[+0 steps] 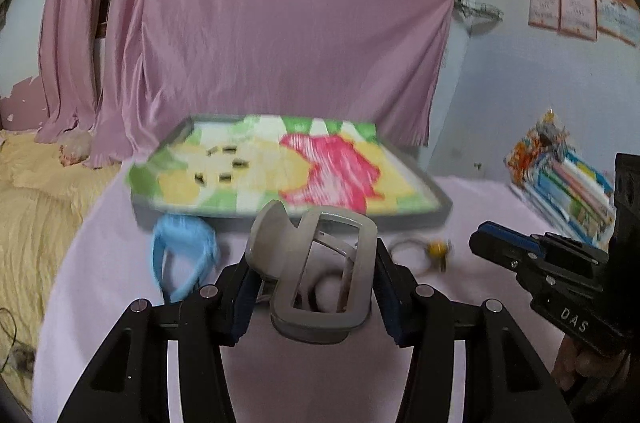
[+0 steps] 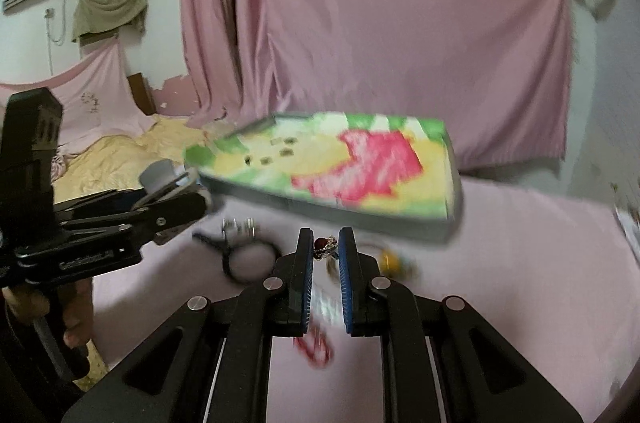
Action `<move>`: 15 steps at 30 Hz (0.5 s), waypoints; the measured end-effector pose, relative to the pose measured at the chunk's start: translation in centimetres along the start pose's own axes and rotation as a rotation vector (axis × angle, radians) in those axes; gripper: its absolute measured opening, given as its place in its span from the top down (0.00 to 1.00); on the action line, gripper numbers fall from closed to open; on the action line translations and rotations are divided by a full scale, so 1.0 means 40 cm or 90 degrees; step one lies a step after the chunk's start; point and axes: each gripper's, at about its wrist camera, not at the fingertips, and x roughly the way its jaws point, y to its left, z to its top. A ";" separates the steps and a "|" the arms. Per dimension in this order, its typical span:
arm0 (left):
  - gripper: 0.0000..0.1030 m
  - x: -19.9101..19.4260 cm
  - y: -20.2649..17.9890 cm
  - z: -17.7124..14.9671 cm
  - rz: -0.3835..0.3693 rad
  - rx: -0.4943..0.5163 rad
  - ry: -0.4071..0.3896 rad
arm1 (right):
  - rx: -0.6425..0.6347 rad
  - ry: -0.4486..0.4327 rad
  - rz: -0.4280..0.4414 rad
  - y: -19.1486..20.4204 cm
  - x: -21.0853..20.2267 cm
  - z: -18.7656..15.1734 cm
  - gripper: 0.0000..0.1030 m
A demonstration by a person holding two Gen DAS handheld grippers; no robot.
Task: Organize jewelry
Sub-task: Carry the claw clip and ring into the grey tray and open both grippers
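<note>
The grey hair claw clip [image 1: 316,275] is sitting clamped between the left gripper [image 1: 316,287] pads, up off the pink tablecloth [image 1: 120,275]. Over on the right gripper [image 2: 325,255], a small ring with a dark red stone [image 2: 325,247] is getting pinched right at the fingertips. A blue watch strap [image 1: 180,259] and a yellow-beaded piece [image 1: 436,249] are lying just in front of the floral tray [image 1: 288,167], all kinda blurry.

A home bedroom: yellow bedding [image 1: 36,191], pink curtains [image 1: 248,15].
</note>
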 end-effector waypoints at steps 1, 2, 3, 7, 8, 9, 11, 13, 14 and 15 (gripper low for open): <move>0.52 0.012 0.005 0.019 -0.006 0.000 -0.006 | -0.009 -0.004 -0.002 -0.003 0.020 0.029 0.89; 0.52 0.031 0.010 0.045 -0.012 0.003 -0.010 | -0.012 -0.005 -0.004 -0.001 0.030 0.041 0.89; 0.52 0.045 0.014 0.062 -0.014 0.005 -0.010 | -0.012 -0.006 -0.003 -0.007 0.053 0.066 0.89; 0.52 0.117 0.035 0.122 -0.017 -0.003 0.016 | 0.013 0.011 0.009 -0.032 0.127 0.118 0.89; 0.52 0.137 0.040 0.134 -0.015 -0.006 0.026 | 0.023 0.024 0.014 -0.041 0.153 0.127 0.89; 0.52 0.157 0.045 0.145 -0.012 -0.010 0.039 | 0.029 0.032 0.017 -0.043 0.173 0.130 0.89; 0.52 0.192 0.051 0.157 -0.012 -0.017 0.064 | 0.046 0.060 0.030 -0.059 0.225 0.138 0.89; 0.52 0.230 0.052 0.162 -0.012 -0.015 0.099 | 0.046 0.084 0.028 -0.061 0.267 0.131 0.89; 0.52 0.255 0.052 0.162 -0.009 -0.010 0.121 | 0.046 0.091 0.028 -0.059 0.277 0.124 0.89; 0.52 0.270 0.052 0.158 -0.007 -0.007 0.133 | 0.046 0.107 0.029 -0.060 0.297 0.118 0.89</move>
